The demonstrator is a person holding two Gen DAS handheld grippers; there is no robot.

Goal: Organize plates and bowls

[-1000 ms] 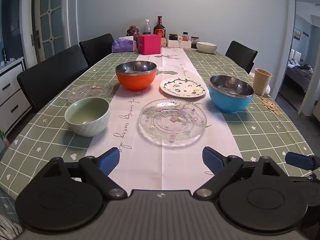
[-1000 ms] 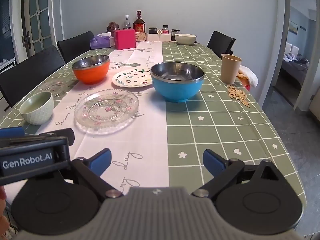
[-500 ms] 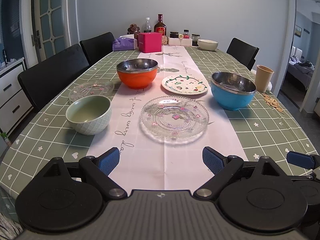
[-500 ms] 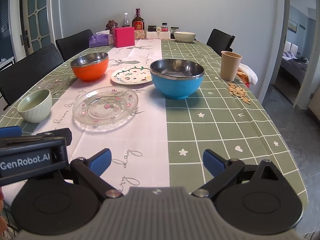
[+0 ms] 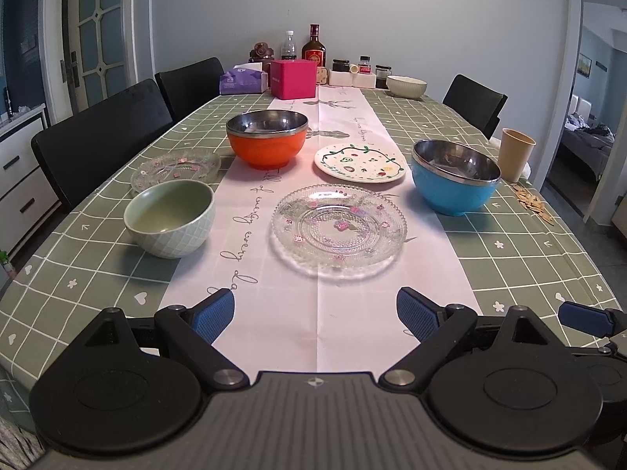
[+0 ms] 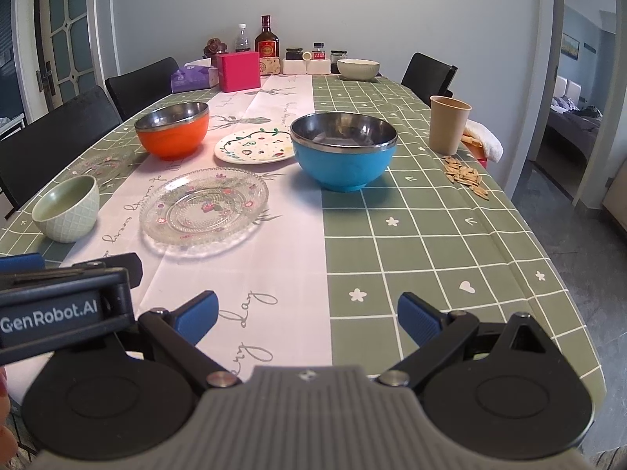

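Note:
On the table stand a pale green bowl [image 5: 170,217] at the near left, a large glass plate [image 5: 339,229] in the middle, a small glass plate [image 5: 176,166] behind the green bowl, an orange bowl [image 5: 268,139], a painted white plate [image 5: 360,162] and a blue bowl [image 5: 454,176]. In the right wrist view the blue bowl [image 6: 345,150] and the large glass plate [image 6: 203,205] lie ahead. My left gripper [image 5: 315,313] is open and empty over the table's near edge. My right gripper [image 6: 307,317] is open and empty beside it, to its right.
A tan cup [image 6: 448,123] and scattered seeds [image 6: 466,176] sit at the right edge. A white bowl [image 5: 405,86], bottles, jars, a pink box [image 5: 294,78] and a tissue pack stand at the far end. Black chairs line both sides.
Both grippers have drawn back slightly and risen; the dishes sit a little lower in both views. Nothing on the table has moved.

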